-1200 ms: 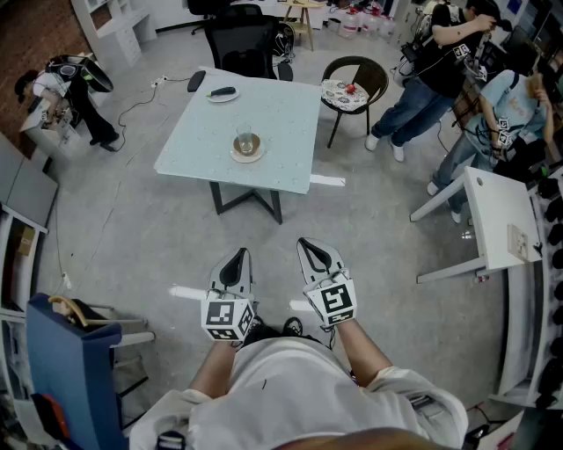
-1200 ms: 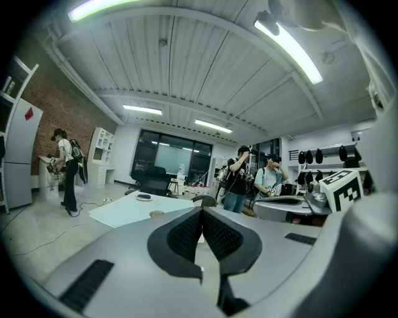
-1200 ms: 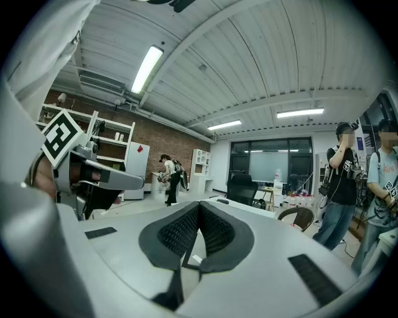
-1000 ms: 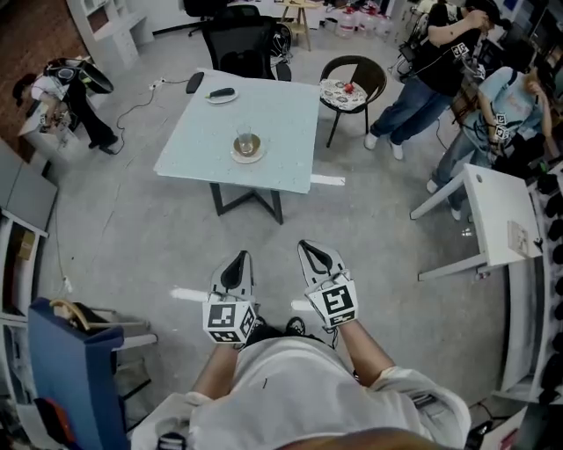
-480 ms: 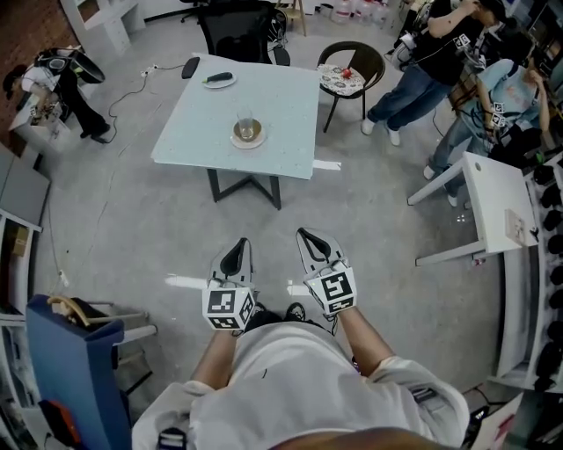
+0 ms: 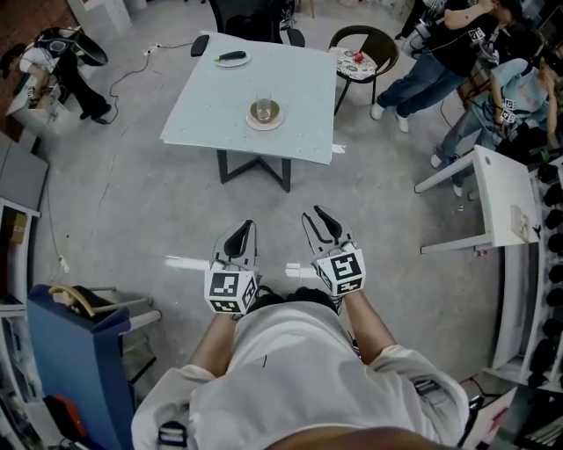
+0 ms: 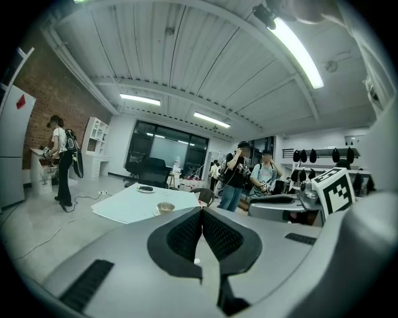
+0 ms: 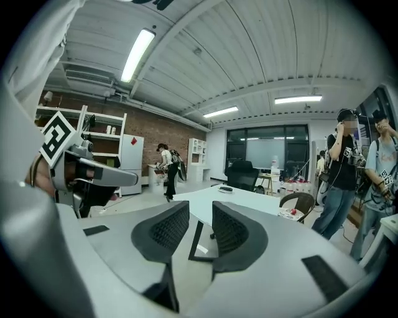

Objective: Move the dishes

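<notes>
A pale square table (image 6: pixel 290 105) stands ahead on the grey floor. On it are a saucer with a glass (image 6: pixel 264 112) near the middle and a small plate with a dark object (image 6: pixel 231 58) at the far edge. Both grippers hang over the floor well short of the table. My left gripper (image 6: pixel 241 228) is shut and holds nothing, its pads touching (image 7: pixel 202 211). My right gripper (image 6: pixel 320 214) has just been opening; its pads stand slightly apart (image 8: pixel 200 208) with nothing between them. The left gripper view shows the glass (image 7: pixel 165 207) and the plate (image 7: pixel 145 189).
A black office chair (image 6: pixel 251 16) and a wicker chair (image 6: pixel 362 48) stand behind the table. A white desk (image 6: pixel 497 198) is at the right, a blue chair (image 6: pixel 75 352) at the lower left. People (image 6: pixel 466 39) stand at the far right and another person (image 6: pixel 62 48) at the far left.
Both grippers have moved forward towards the table and slightly down. The table now sits higher in the head view.
</notes>
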The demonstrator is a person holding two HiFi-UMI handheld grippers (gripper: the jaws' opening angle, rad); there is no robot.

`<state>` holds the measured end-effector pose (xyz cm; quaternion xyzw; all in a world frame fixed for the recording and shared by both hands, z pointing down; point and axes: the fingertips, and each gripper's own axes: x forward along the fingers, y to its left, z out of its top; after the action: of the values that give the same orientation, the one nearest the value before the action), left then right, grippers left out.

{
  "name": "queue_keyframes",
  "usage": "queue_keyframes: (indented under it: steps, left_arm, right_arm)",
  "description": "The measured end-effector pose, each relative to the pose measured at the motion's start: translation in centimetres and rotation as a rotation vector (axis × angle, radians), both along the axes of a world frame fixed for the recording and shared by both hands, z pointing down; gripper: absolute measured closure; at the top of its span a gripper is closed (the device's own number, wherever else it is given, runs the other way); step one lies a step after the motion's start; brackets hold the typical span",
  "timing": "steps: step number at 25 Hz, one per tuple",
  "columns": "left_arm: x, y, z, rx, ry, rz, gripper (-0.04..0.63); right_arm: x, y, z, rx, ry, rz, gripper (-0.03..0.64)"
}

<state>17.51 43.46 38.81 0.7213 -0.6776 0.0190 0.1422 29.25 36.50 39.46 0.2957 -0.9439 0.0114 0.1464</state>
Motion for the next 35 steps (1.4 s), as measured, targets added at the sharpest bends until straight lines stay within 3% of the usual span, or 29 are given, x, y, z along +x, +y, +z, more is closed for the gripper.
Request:
queue_keyframes:
  steps: [10, 26, 35]
  left_arm:
    - [-5.2, -2.6, 2.2, -0.04, 0.033, -0.064, 0.575]
    - [-11.5, -22.6, 2.5, -0.074, -0.004, -0.098, 0.575]
    - [-13.6, -29.6, 5.3, -0.144, 0.006, -0.101, 0.575]
  right_arm:
    - [-4.1, -4.6, 1.2, -0.007, 0.02, -0.014, 0.486]
    - [-11.1, -24.2, 1.3, -0.006, 0.001, -0.111, 0.465]
    - [-13.8, -30.9, 4.5, -0.06, 0.049, -0.17, 0.42]
